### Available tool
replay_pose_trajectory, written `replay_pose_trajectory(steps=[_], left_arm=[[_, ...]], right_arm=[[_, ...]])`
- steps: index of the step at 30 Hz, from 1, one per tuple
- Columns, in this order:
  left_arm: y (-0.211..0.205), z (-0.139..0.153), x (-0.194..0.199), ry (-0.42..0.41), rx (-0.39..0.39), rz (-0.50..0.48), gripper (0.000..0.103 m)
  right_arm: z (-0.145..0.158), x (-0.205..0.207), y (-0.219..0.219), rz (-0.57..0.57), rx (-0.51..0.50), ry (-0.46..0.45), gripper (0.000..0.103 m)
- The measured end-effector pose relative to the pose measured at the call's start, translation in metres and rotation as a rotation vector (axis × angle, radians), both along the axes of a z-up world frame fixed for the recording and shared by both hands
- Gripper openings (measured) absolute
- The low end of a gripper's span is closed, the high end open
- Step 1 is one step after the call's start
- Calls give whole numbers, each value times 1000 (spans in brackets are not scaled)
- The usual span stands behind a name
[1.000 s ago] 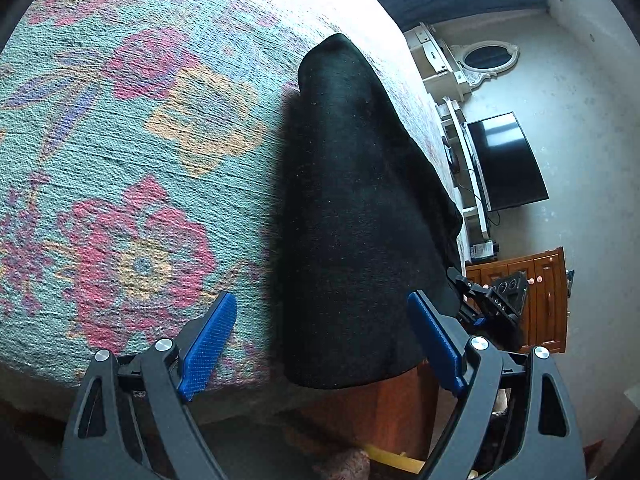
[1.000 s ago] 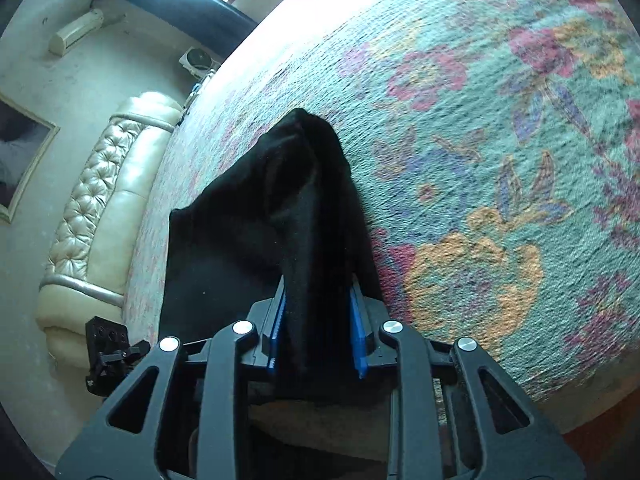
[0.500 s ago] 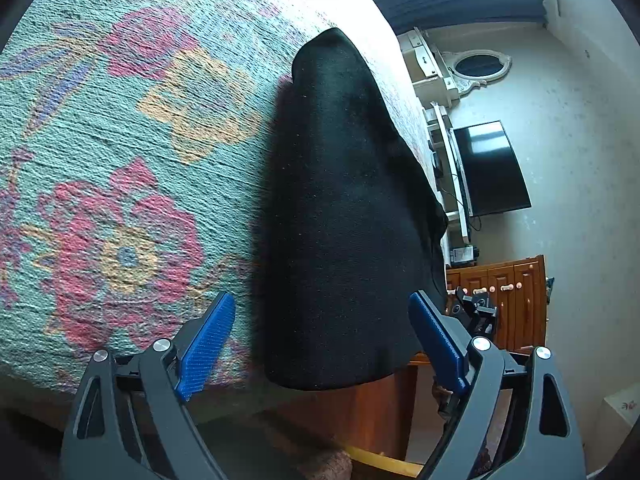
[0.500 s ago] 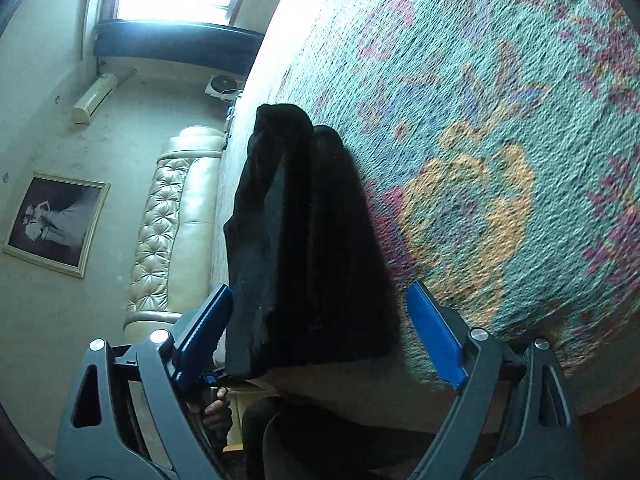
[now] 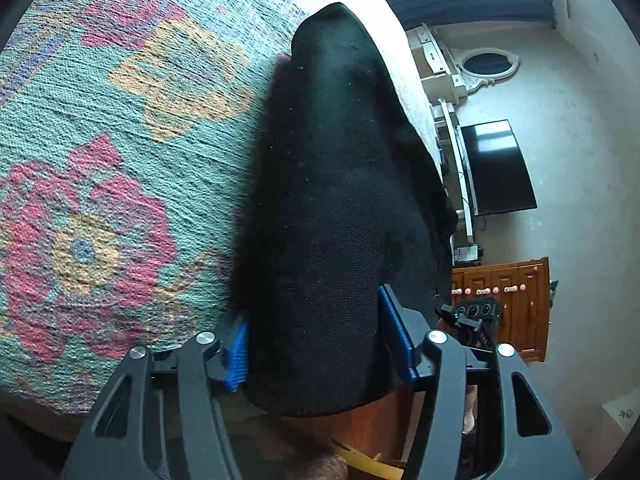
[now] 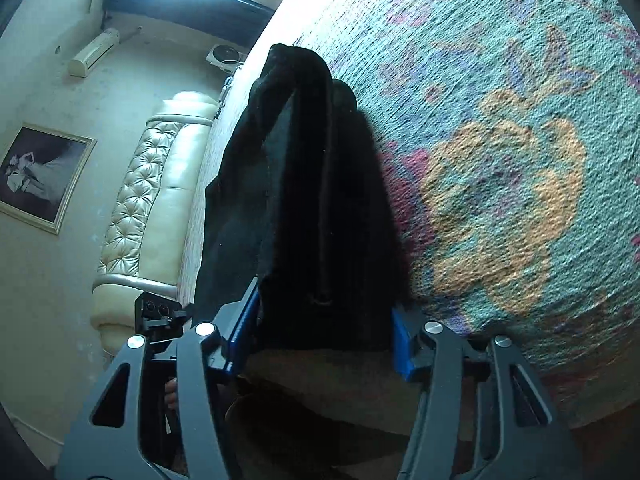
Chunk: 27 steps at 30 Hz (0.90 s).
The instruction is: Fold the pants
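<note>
Black pants lie folded lengthwise on a flowered teal bedspread, their near end hanging over the bed's edge. My left gripper straddles that end and its jaws are closing. The blue pads stand at the cloth's two edges, and the cloth between them is flat, not bunched. In the right wrist view the pants show a layered fold on the bedspread. My right gripper also straddles the near end, jaws closing, with the pads level with the cloth's edges.
Right of the bed stand a dark television and a wooden cabinet. A cream tufted sofa and a framed picture are on the other side. Bare bedspread spreads away from the pants in both views.
Both pairs of jaws have narrowed from wide apart onto the pants' end. The right gripper, shut on the cloth a second ago, let go, opened wide and dropped lower.
</note>
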<state>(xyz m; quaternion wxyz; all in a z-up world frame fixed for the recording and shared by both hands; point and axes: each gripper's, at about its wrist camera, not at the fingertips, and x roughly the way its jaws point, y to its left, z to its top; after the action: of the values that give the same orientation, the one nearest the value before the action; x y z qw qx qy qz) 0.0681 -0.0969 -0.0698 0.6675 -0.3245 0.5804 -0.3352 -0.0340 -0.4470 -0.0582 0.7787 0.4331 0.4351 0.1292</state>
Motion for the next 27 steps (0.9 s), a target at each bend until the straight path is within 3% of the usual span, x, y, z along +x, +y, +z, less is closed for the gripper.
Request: replay_pose_trajectory(steps=[4,10,20,27], left_arm=[[1,4,1,-16,23,3,41],[-5,19,-4,-97,114,-4,36],[13,23,1,-124,160,24,34],[47,24,1,-127,202,75,34]], right_arm=[[0,-1,5,-4,-21,-17,51],[1,7,14,-24,-26,-27,50],[4,24,38,-28,-35,-14,50],[5,54,77,27,-45,5,50]])
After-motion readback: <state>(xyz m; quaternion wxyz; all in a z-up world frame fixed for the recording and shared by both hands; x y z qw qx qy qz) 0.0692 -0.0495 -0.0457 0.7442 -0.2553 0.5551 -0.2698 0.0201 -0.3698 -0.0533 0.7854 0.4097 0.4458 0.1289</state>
